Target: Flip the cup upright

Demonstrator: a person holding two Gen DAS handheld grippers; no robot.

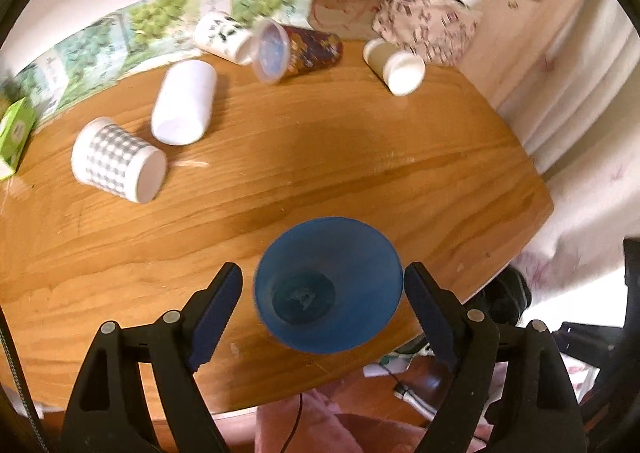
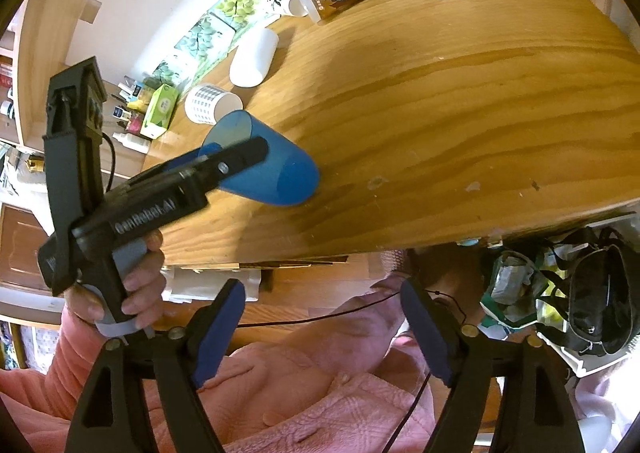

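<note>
A blue plastic cup (image 1: 328,285) sits between my left gripper's (image 1: 323,293) spread fingers, its open mouth facing the camera; the pads stand a little off its rim. In the right wrist view the same cup (image 2: 272,169) is tilted, base low on the wooden table (image 2: 440,113), with the left gripper (image 2: 240,151) around its upper part. My right gripper (image 2: 323,317) is open and empty, off the table's front edge above a pink garment.
Several cups lie on their sides at the back: a checked one (image 1: 120,161), a plain white one (image 1: 184,109), a panda one (image 1: 224,37), a brown lidded one (image 1: 300,49), a cream one (image 1: 396,65). A patterned bag (image 1: 432,13) stands far right. A green box (image 1: 14,133) is at left.
</note>
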